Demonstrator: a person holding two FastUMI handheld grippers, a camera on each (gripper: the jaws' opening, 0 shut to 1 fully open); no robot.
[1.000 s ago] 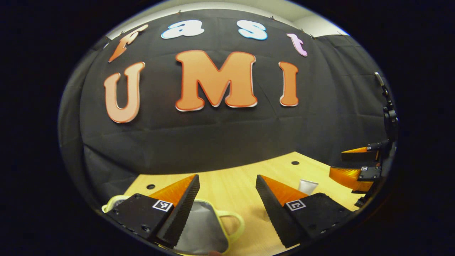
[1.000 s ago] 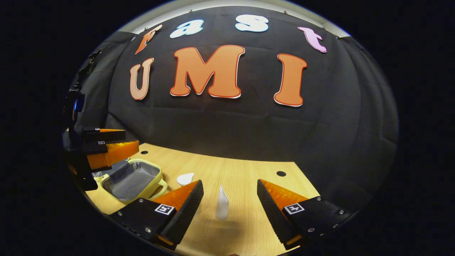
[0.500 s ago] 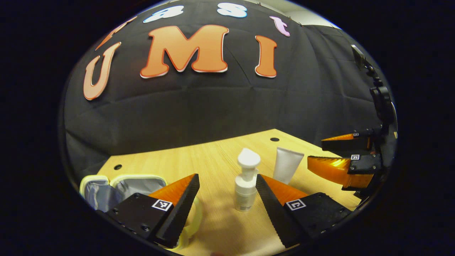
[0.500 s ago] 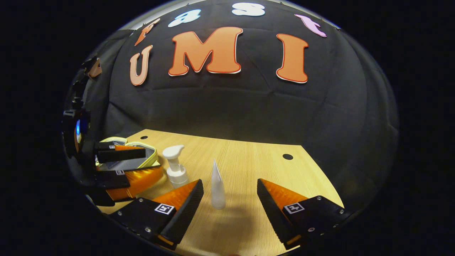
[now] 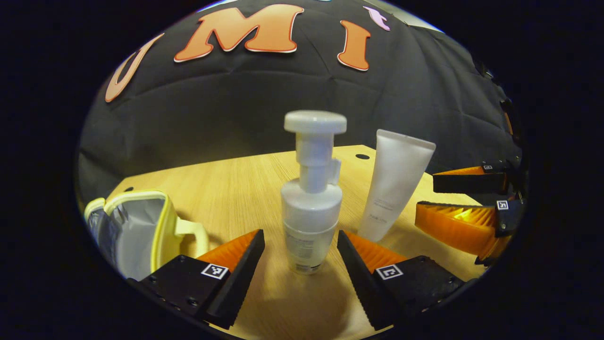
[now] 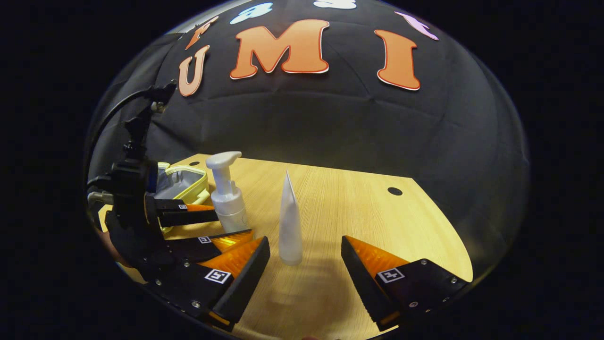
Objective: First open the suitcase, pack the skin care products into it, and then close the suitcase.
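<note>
A white pump bottle [image 5: 311, 212] stands upright on the wooden table [image 5: 226, 189], between the fingers of my open left gripper [image 5: 299, 241], with a gap on each side. To its right a white tube [image 5: 394, 184] stands on its cap. The small yellow suitcase [image 5: 137, 226] lies open at the left and shows its grey lining. In the right gripper view, the tube [image 6: 290, 222] stands just ahead of my open right gripper [image 6: 306, 245], nearer its left finger. The left gripper [image 6: 233, 225] straddles the pump bottle [image 6: 226, 193], with the suitcase [image 6: 184, 182] behind.
The right gripper [image 5: 424, 196] hangs open just right of the tube. The black cloth wall closes the table's far side. Bare tabletop [image 6: 377, 222] with a small round hole [image 6: 394, 191] stretches right of the tube.
Both grippers have dropped lower and moved forward. The left one swung from over the suitcase to the pump bottle, which now stands between its fingers. The tube is closer to the right gripper.
</note>
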